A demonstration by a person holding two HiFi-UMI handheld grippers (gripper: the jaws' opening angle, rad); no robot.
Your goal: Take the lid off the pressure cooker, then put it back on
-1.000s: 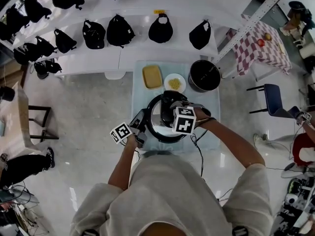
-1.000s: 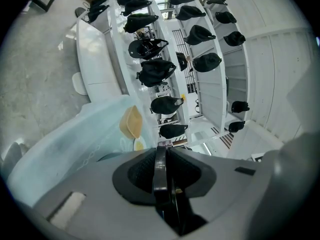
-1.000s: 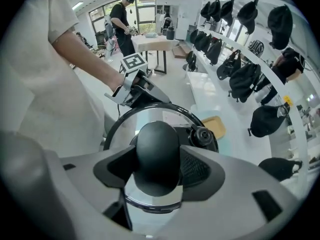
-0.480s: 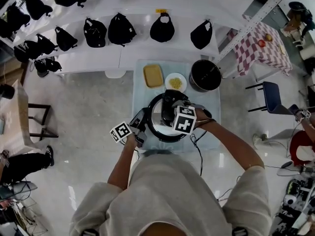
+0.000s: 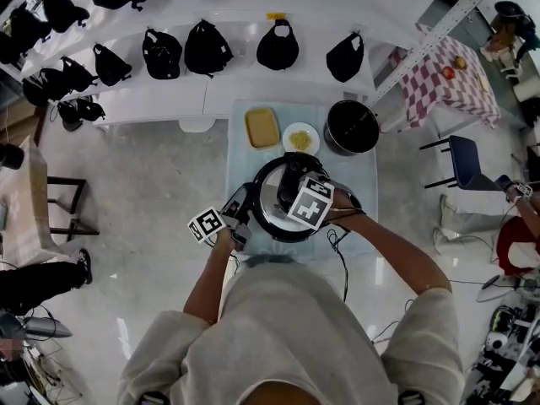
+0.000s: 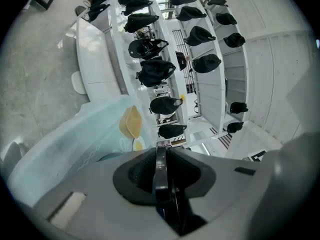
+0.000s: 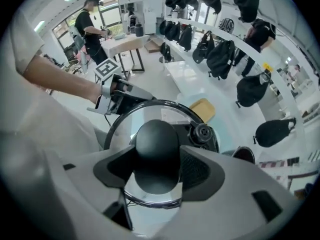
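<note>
Here the lid [image 7: 150, 113] lies flat, its knob [image 7: 156, 151] pointing straight up.

Occlusions / unreadables

Head view: right tool [image 5: 297, 197] covers the black round knob [image 7: 156, 146] and much of the glass-and-steel cooker lid [image 5: 270, 207]. Yellow food [image 5: 299, 143] on small white plate [image 5: 285, 135] too small to ID. Left gripper view: left tool [image 6: 161, 171] body fills the lower frame, so can't tell what the thin black edge [image 6: 160, 159] in its jaws belongs to.

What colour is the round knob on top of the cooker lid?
Black; the right gripper view shows the knob best.
</note>
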